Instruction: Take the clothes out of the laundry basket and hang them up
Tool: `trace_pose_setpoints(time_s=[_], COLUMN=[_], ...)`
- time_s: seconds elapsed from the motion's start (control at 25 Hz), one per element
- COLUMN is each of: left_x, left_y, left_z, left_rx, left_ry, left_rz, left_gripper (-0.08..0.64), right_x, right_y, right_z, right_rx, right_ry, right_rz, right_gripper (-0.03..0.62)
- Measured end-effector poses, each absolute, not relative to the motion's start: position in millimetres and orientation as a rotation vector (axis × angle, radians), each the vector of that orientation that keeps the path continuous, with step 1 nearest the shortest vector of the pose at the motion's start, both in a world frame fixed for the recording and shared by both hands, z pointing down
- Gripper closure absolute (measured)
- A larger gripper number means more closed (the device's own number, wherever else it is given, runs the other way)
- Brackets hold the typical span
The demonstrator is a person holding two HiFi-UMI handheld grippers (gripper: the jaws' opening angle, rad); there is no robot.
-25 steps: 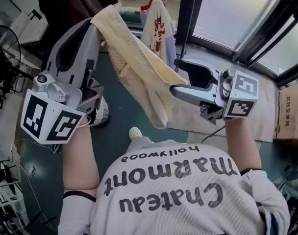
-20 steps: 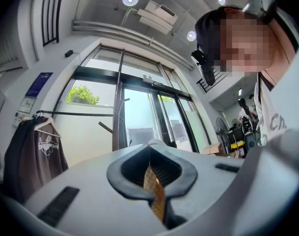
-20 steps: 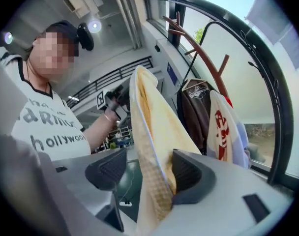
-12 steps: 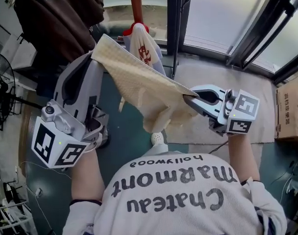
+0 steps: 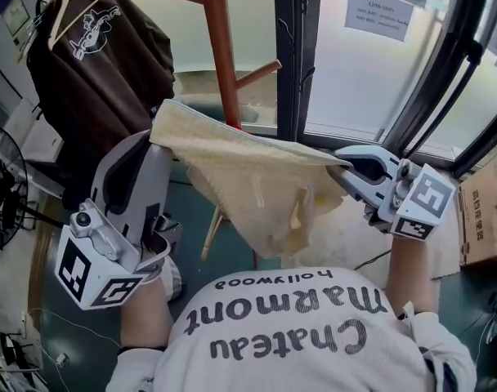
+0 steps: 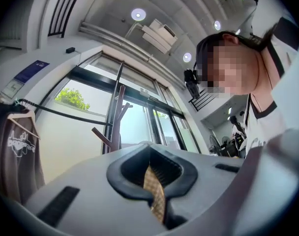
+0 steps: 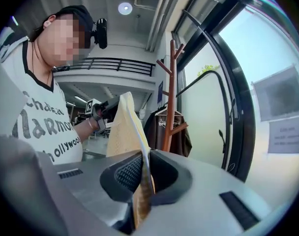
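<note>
Holding a cream cloth (image 5: 257, 178) stretched between both grippers, you are facing a wooden coat stand (image 5: 216, 47) that is standing in front of a tall window (image 5: 355, 80). Your left gripper (image 5: 158, 133) is pinching one upper corner of the cloth: in the left gripper view its jaws are pressing together on a narrow strip of the woven fabric (image 6: 155, 193). Your right gripper (image 5: 340, 163) is pinching the opposite end, and in the right gripper view the jaws are closing tightly on the cloth's edge (image 7: 139, 191), with the rest of the fabric rising away from them towards your other hand. Between the two grips the top edge is running almost taut, slightly higher at the left, while the loose middle is sagging in folds above your chest. A brown shirt (image 5: 101, 72) is hanging at the upper left, beside the stand. A cardboard box (image 5: 485, 211) is sitting on the floor at the far right.
</note>
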State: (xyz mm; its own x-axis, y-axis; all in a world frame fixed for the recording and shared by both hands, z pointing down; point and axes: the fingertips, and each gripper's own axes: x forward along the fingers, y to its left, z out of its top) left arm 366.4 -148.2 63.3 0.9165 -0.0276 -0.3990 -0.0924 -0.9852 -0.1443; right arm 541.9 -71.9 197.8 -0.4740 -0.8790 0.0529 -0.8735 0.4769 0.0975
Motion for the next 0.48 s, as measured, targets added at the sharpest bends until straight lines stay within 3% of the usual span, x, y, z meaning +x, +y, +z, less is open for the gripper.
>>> trace_pose_setpoints(time_s=[0.24, 0.48], left_x=[406, 449], left_y=[-148, -145], left_z=[58, 57], left_rx=[-2.892, -2.81], left_ry=[0.174, 0.407], left_rz=[0.619, 0.605], left_gripper=[0.546, 0.548], right_x=[594, 651], right_y=[-99, -140], right_z=[193, 193], right_rx=[1.596, 1.467], right_ry=[-2.596, -2.625], right_rz=[-0.167, -0.254], right_gripper=[0.554, 0.509])
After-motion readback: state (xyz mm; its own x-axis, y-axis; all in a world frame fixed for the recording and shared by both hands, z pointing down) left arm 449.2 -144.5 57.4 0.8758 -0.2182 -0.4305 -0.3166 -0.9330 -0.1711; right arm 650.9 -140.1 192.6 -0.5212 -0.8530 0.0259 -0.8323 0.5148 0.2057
